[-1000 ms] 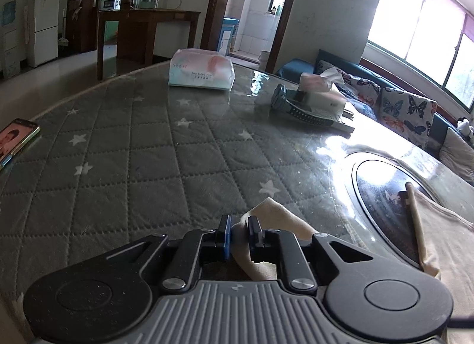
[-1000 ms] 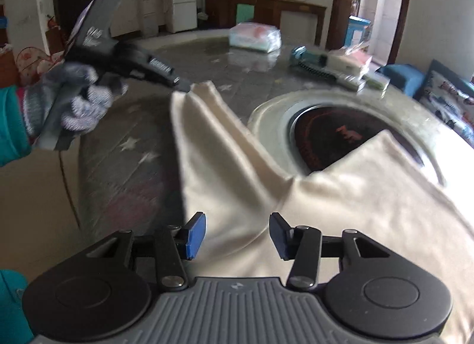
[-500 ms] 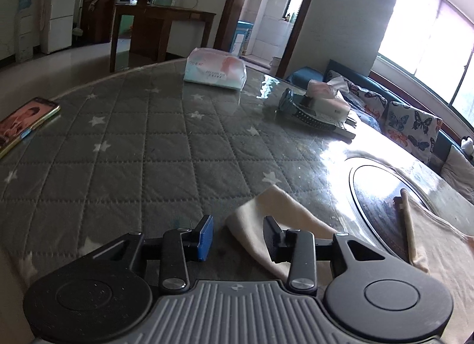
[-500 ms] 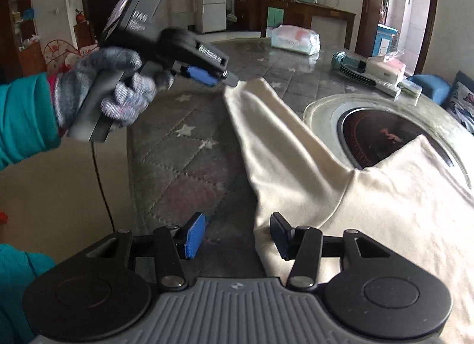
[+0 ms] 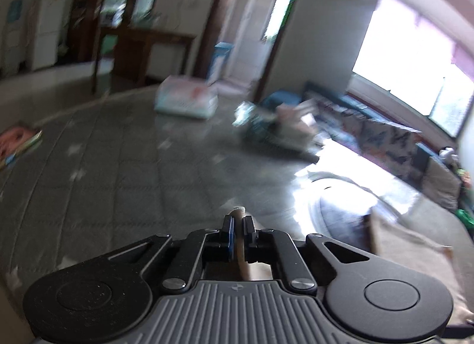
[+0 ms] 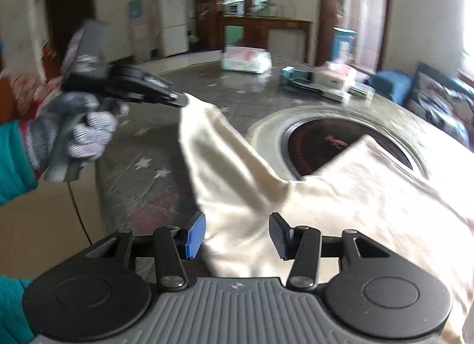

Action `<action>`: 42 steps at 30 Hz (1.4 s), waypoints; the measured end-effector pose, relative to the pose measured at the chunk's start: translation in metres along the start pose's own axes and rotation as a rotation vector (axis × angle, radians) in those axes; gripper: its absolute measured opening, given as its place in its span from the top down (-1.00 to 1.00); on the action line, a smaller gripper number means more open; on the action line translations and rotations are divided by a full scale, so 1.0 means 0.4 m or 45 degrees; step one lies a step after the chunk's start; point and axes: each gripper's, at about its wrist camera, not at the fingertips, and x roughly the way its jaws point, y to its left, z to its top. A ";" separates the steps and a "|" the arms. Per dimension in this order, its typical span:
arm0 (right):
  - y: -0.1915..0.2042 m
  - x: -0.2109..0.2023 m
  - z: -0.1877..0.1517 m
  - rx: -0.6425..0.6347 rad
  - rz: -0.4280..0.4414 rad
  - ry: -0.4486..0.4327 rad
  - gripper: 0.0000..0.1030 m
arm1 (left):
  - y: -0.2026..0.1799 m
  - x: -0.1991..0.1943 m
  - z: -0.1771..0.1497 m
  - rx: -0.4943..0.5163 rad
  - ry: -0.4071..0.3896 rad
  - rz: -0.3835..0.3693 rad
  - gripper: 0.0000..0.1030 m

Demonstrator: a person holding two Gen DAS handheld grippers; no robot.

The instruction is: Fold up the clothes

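My left gripper (image 6: 180,100) pinches the sleeve (image 6: 225,160) tip — it stretches straight back between my right gripper's (image 6: 235,235) spread fingers.

Left hand-held gripper (image 5: 238,227) pinches cream cloth (image 5: 240,250) above the quilted table (image 5: 112,172).

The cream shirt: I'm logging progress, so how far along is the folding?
Early. No fold looks finished: the cream shirt lies mostly spread on the table. In hand: the left gripper is shut on its sleeve, lifting it. The right gripper is open, so everything remains.
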 end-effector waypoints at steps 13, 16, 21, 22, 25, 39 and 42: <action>-0.197 -0.105 -0.029 0.451 -0.060 -0.101 0.37 | -0.305 -0.085 -0.109 0.400 -0.003 -0.476 0.89; -0.224 -0.109 -0.045 0.541 -0.033 -0.104 0.37 | -0.358 -0.078 -0.158 0.499 0.061 -0.532 0.89; -0.238 -0.073 -0.061 0.607 -0.002 -0.067 0.36 | -0.395 -0.065 -0.216 0.600 0.123 -0.542 0.89; -0.237 -0.061 -0.065 0.614 -0.002 -0.054 0.36 | -0.393 -0.060 -0.223 0.604 0.142 -0.545 0.89; -0.242 -0.028 -0.073 0.647 0.004 -0.016 0.36 | -0.386 -0.052 -0.241 0.632 0.170 -0.543 0.84; -0.271 0.017 -0.064 0.774 0.026 -0.040 0.21 | -0.361 -0.081 -0.260 0.696 0.125 -0.561 0.49; -0.264 0.044 -0.048 0.692 -0.040 -0.014 0.22 | -0.336 -0.092 -0.247 0.677 0.102 -0.524 0.44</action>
